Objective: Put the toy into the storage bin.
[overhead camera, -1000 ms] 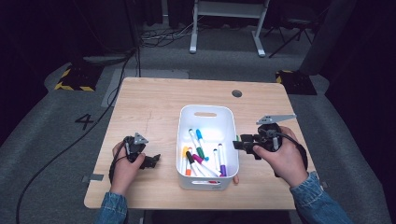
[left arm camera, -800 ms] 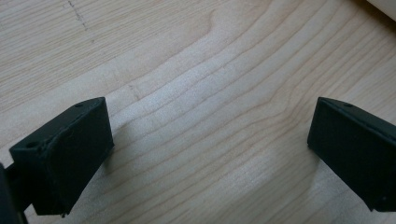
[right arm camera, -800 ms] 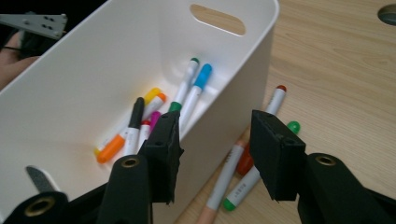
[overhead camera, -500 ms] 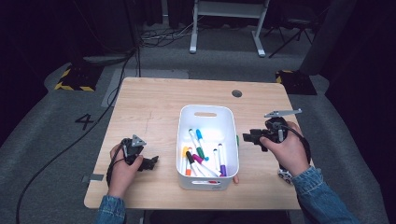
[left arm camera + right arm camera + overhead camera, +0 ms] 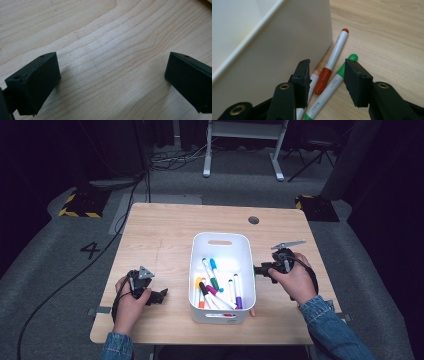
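From the high view, a white plastic bin point(image 5: 222, 251) with rounded corners and a slot handle sits mid-table on the pale wooden table point(image 5: 160, 235), holding a loose heap of coloured markers point(image 5: 216, 287). The right gripper point(image 5: 261, 269) lies low just beside the bin's right wall, held in a hand with a denim sleeve; the left gripper point(image 5: 161, 295) rests on bare wood left of the bin, well apart from it. A round grommet hole point(image 5: 253, 220) marks the tabletop's far side, and a black cable point(image 5: 75, 275) trails over grey carpet. In the left gripper view, the two blunt black jaws stand wide apart over smooth, wavy wood grain, nothing between them. In the right gripper view, the right gripper point(image 5: 327, 75) has its jaws half spread, having just been closing, and between them lie a red-capped marker point(image 5: 333, 61) and a green-capped marker point(image 5: 329, 87) on the wood; the pads do not press either. A third, pale-tipped marker point(image 5: 313, 77) lies against the bin's smooth matte wall point(image 5: 274, 45), which crowds the inner jaw.
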Demonstrator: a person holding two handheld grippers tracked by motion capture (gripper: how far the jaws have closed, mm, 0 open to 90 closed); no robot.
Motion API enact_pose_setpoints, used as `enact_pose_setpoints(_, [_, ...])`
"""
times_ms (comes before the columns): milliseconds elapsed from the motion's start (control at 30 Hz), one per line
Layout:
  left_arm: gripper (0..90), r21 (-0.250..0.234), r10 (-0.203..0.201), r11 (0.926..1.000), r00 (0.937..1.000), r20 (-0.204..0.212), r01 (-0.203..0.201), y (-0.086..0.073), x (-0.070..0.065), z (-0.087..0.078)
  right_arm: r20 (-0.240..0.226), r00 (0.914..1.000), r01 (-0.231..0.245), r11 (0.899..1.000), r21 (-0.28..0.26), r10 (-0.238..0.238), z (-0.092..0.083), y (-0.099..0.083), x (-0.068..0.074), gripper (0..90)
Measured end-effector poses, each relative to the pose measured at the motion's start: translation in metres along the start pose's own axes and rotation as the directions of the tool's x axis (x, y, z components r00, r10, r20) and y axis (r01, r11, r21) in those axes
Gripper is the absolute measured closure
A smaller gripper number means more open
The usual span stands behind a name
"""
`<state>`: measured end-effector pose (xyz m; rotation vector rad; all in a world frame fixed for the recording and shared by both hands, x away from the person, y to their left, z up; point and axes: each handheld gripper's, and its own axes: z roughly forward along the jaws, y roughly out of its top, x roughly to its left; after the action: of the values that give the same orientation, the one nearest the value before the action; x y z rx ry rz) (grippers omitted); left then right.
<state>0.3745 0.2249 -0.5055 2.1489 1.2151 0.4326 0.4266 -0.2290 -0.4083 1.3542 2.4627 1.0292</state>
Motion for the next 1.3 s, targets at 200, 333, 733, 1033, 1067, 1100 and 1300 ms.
enact_pose_setpoints(200, [0.2,0.002,0.0,1.0,1.0,0.003,0.0,0.0,0.0,0.0,0.015,0.9997,-0.02,0.999,0.033,0.02,0.019,-0.008,-0.008,56.9])
enact_pose_setpoints(333, [0.2,0.002,0.0,1.0,1.0,0.003,0.0,0.0,0.0,0.0,0.022,0.999,-0.041,0.998,0.054,0.039,0.028,-0.013,-0.013,56.9])
enact_pose_setpoints(733, [0.2,0.002,0.002,1.0,1.0,0.005,-0.002,0.0,0.0,0.0,0.038,0.9981,-0.054,0.992,0.116,0.05,0.052,-0.022,-0.015,58.5])
enact_pose_setpoints(1033, [0.2,0.004,0.002,1.0,1.0,0.009,-0.002,0.0,0.001,0.0,0.067,0.9961,-0.067,0.985,0.161,0.057,0.054,-0.027,-0.021,67.6])
enact_pose_setpoints(1067, [0.1,0.005,0.003,1.0,1.0,0.009,-0.003,0.001,0.001,0.0,0.073,0.9958,-0.067,0.983,0.174,0.055,0.053,-0.028,-0.022,69.4])
enact_pose_setpoints(1100, [0.1,0.005,0.003,1.0,1.0,0.008,-0.003,0.001,0.001,0.0,0.083,0.9951,-0.068,0.981,0.18,0.054,0.053,-0.029,-0.023,71.5])
enact_pose_setpoints(1300, [0.1,0.005,0.003,1.0,1.0,0.007,-0.003,0.001,0.001,0.0,0.123,0.9906,-0.085,0.975,0.204,0.061,0.05,-0.031,-0.024,76.6])
